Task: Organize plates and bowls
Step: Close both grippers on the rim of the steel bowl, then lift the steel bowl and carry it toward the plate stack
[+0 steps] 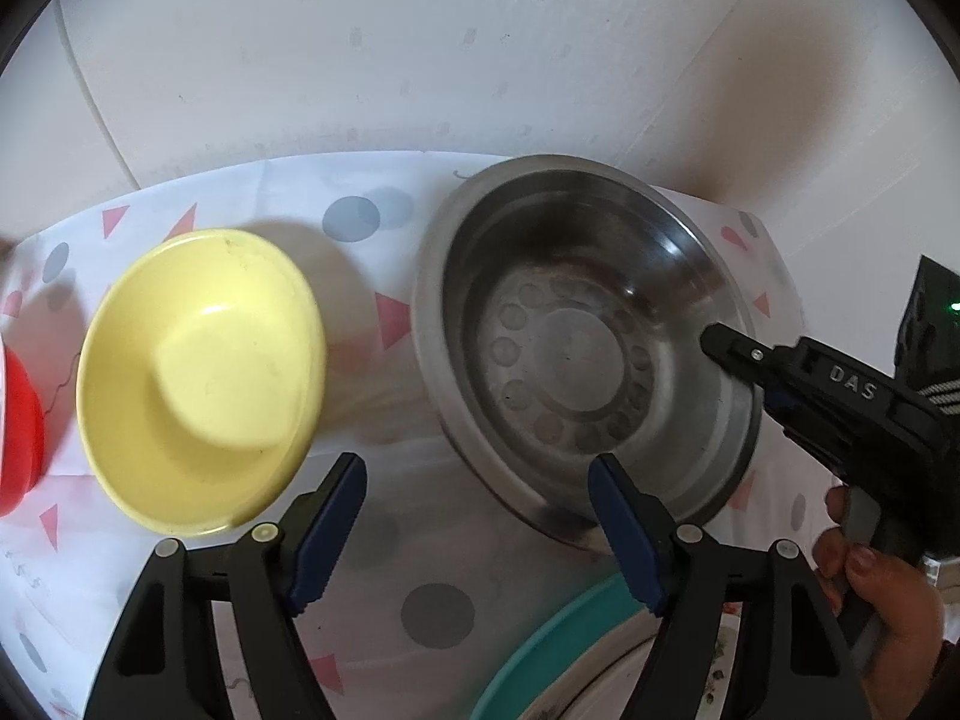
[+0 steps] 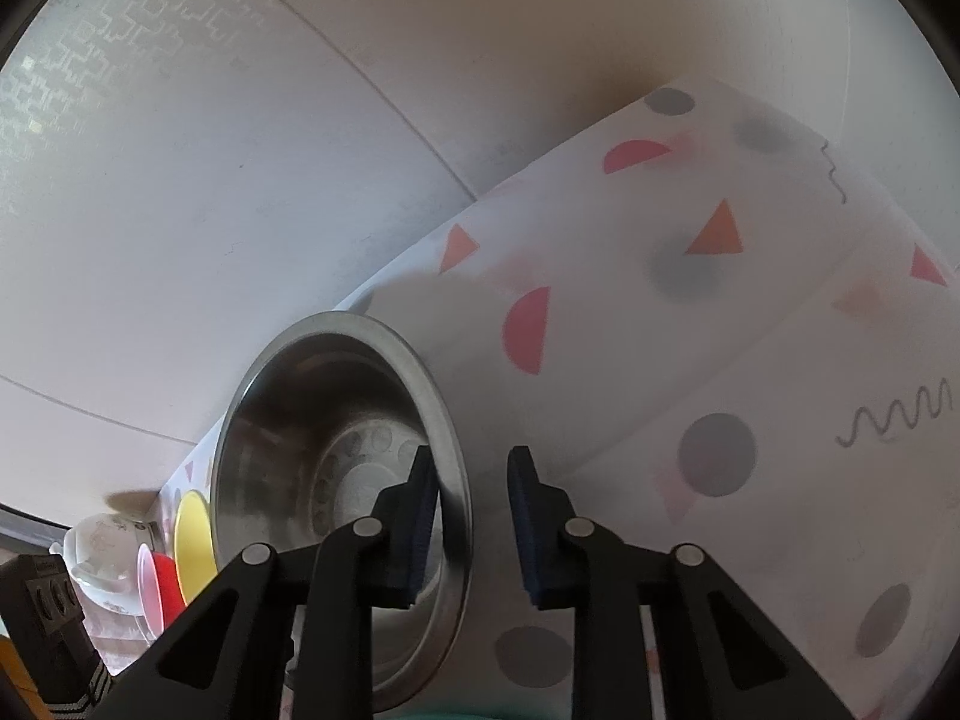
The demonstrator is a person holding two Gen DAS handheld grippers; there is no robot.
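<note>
A steel bowl (image 1: 576,336) stands on the patterned tablecloth (image 1: 384,540), right of a yellow bowl (image 1: 198,384). My left gripper (image 1: 477,510) is open and empty, low between the two bowls. My right gripper (image 2: 471,516) is open, its jaws straddling the steel bowl's (image 2: 336,450) right rim, one finger inside and one outside. In the left wrist view the right gripper's finger (image 1: 738,354) reaches over that rim. A red bowl (image 1: 18,432) sits at the far left.
A teal-rimmed plate (image 1: 558,648) lies near the front under my left gripper. White cups (image 2: 102,546) and the red bowl (image 2: 162,588) and yellow bowl (image 2: 195,546) line up beyond the steel bowl. A wall rises behind the table.
</note>
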